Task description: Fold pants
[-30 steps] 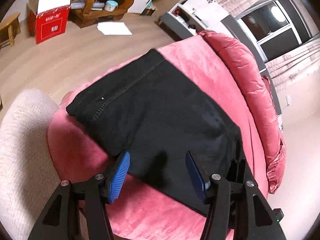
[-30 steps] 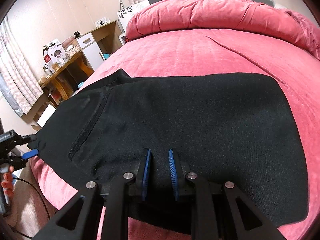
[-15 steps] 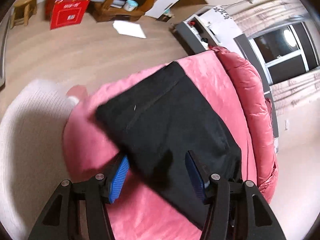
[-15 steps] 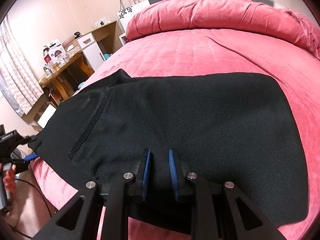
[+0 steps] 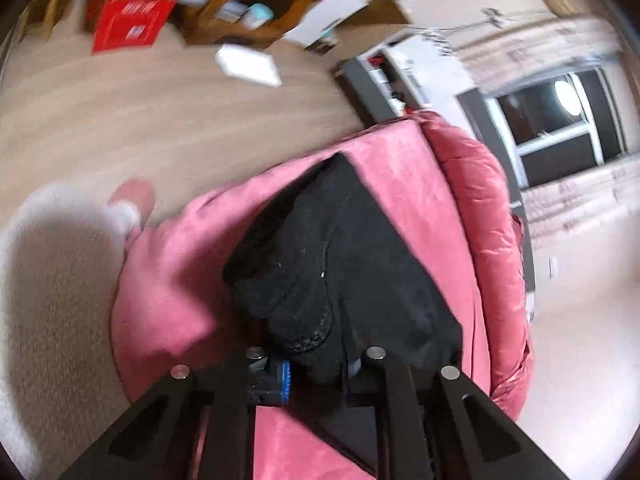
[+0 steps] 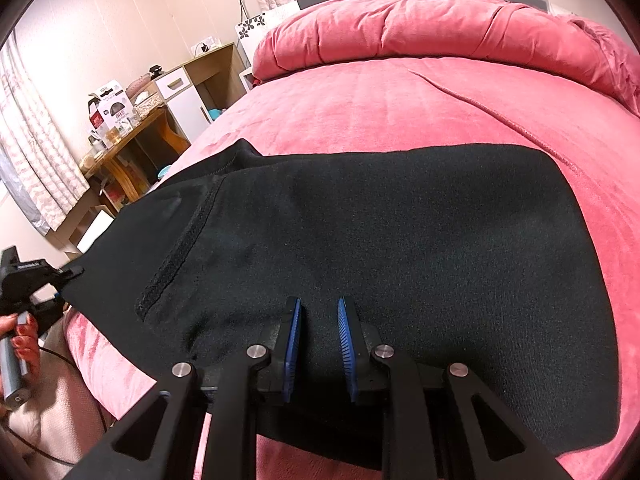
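While the left gripper (image 5: 316, 368) closes its jaws on a bunched corner of the soft black knit pants (image 6: 360, 248) on the pink plush bed (image 6: 400, 108), the right gripper (image 6: 319, 344) pinches the near hem between narrow jaws. Limp, light cloth — best taken at edges.

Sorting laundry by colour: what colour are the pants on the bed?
Black pants, plain, lying on the pink bed cover; clearest in the right wrist view.

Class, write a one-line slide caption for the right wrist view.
Right tool pinches the near edge of black pants spread on a pink bed.
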`<state>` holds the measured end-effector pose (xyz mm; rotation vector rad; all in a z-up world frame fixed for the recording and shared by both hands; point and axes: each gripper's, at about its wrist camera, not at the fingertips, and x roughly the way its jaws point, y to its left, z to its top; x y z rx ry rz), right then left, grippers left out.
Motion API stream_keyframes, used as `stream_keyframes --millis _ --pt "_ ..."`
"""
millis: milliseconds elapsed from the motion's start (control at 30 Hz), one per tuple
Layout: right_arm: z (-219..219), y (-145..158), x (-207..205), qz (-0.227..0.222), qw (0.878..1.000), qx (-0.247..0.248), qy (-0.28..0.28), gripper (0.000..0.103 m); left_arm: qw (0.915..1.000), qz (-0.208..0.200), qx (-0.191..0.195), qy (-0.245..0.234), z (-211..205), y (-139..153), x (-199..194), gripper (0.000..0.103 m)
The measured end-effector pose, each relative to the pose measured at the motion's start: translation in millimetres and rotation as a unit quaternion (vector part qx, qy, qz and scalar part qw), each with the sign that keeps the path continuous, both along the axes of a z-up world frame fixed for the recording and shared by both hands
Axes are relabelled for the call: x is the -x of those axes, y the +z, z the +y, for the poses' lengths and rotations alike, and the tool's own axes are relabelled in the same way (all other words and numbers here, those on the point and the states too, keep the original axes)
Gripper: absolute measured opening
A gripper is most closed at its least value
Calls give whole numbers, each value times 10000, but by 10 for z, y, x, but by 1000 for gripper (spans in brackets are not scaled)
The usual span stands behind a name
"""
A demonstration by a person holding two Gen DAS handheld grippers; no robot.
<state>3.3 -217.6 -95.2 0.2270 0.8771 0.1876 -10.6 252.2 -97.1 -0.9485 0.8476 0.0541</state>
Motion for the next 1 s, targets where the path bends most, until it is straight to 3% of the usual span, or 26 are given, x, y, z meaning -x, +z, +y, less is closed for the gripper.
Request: stream_keyframes --millis 100,233,400,467,800,867,1000 --pt "-23 16 9 -43 10000 -57 -23 20 9959 -597 -553 -382 -216 368 -17 14" --pt "-60 92 58 -237 9996 -70 -137 24 9814 -1301 -1094 -895 -549 808 -10 14" --pt "-168 130 78 -233 9986 -172 -437 26 9473 -2085 -1718 -1720 -1061 1287 6 14" --pt "-216 148 80 -189 9981 -243 -539 26 9274 -2383 -1930 -2144 -1315 1442 11 14" --pt "-443 376 150 -316 9941 -657 -801 29 8459 -3018 -2000 -3916 -2450 1710 68 14" --pt "-485 401 172 -342 9937 -636 -857 29 8380 -2970 -1872 -4178 -2625 1672 53 14" --pt "-576 424 192 -364 9925 -664 -957 29 8323 -2729 -1687 -4521 -2882 1525 17 14"
